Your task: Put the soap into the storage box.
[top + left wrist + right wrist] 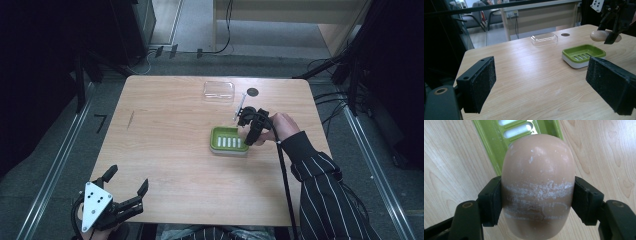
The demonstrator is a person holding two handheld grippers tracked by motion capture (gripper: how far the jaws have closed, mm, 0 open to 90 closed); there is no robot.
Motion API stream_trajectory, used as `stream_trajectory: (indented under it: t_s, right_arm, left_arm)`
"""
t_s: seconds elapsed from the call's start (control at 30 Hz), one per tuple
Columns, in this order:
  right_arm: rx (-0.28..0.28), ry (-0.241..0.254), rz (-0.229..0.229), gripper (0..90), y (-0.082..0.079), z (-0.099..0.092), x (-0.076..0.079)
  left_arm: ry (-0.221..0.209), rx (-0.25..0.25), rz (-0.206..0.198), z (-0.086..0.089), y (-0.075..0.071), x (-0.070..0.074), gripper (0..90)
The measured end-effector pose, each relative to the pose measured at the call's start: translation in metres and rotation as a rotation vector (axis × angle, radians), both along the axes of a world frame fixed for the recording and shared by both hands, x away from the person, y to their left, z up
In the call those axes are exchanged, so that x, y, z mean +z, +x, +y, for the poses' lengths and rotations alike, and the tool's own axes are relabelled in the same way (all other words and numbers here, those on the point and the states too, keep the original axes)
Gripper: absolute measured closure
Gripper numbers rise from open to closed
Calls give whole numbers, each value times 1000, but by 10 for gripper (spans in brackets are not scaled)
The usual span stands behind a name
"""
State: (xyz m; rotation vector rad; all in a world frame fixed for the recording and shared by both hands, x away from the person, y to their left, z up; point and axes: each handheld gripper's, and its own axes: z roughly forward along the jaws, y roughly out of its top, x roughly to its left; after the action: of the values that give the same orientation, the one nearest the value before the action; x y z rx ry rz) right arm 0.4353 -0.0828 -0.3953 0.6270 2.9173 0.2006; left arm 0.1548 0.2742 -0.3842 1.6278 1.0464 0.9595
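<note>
Pale wood grain covers the surface (pixel 170 150), a rounded table set on a grey floor, with dark frames and loose cables around it and a beige bench beyond the far edge.

Take the green soap dish (pixel 229 139) as the landmark. It sits right of the surface's middle, a green slotted tray in a white base, its slots showing white. Well beyond it, near the far edge, lies a clear plastic lid (pixel 219 90), and just right of that lid is a small dark round spot (pixel 253 92) in the wood.

At the dish's far right corner hangs the right gripper (pixel 250 134), held by a hand coming out of a dark pin-striped sleeve (pixel 325 185). Its jaws are clamped on a bar of soap (pixel 537 182), an oval, tan-pink bar with whitish scuffed bands across its middle where the pads meet its two sides. In the right gripper view the bar is above the dish's edge, partly over the green tray and partly over bare wood; in the left gripper view it shows clear of the dish, lifted above its right end.

Far from the dish, at the near left corner of the surface, is the left gripper (pixel 127 185) with its grey three-cornered plate on top. Its jaws stand wide apart with nothing between them, the black pads (pixel 482 83) facing across bare wood toward the dish.
</note>
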Motion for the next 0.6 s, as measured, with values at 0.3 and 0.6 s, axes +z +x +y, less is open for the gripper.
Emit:
stream_trajectory:
  t_s: [0.3,0.6]
  right_arm:
    - [29,2,-3,335,2,8,2]
    - [63,0,0,335,4,15,0]
  left_arm:
    - [2,8,0,1,-1,0,96]
    - [3,19,2,3,-5,0,96]
